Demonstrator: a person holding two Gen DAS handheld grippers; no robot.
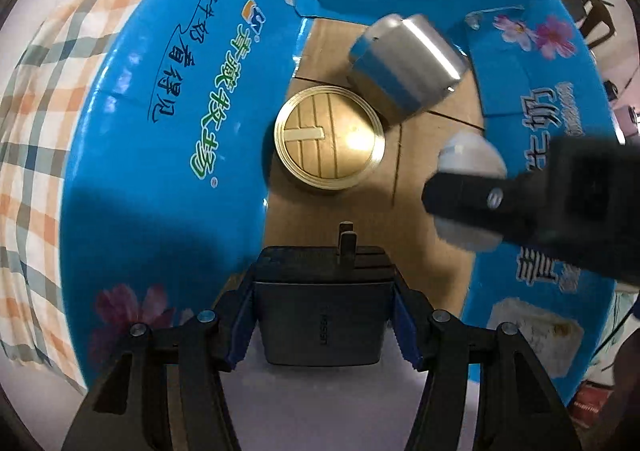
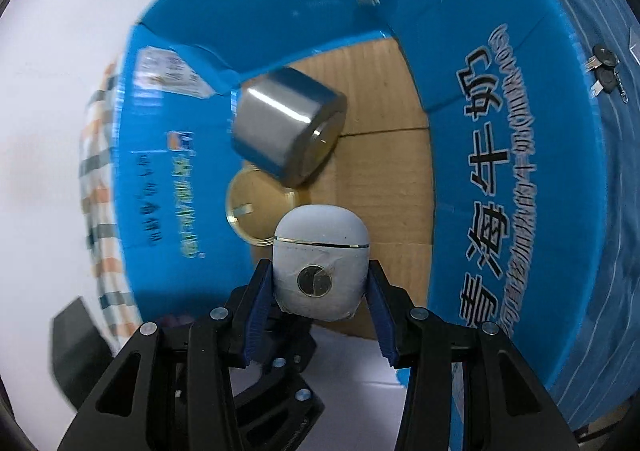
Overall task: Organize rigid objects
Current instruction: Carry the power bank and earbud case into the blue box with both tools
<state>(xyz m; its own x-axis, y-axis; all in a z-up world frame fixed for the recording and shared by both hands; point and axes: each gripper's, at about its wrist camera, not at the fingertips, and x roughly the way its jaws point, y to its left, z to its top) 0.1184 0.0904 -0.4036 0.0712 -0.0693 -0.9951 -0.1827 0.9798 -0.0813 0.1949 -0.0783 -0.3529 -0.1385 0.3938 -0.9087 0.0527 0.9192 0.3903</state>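
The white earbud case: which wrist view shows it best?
The right wrist view. The white earbud case sits centred between the right gripper pads, sharp, with its seam and round emblem visible. In the left wrist view the case is blurred and half hidden behind that gripper.

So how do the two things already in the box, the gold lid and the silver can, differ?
The gold lid is flat and lies face-up on the cardboard floor; the silver can is a taller cylinder tipped on its side. The gold lid shows ridged lines and a pale strip, while the silver can is plain and shiny, with a recessed end. The silver can lies further into the blue box and overlaps the gold lid's rim in the right wrist view. Both are round metal.
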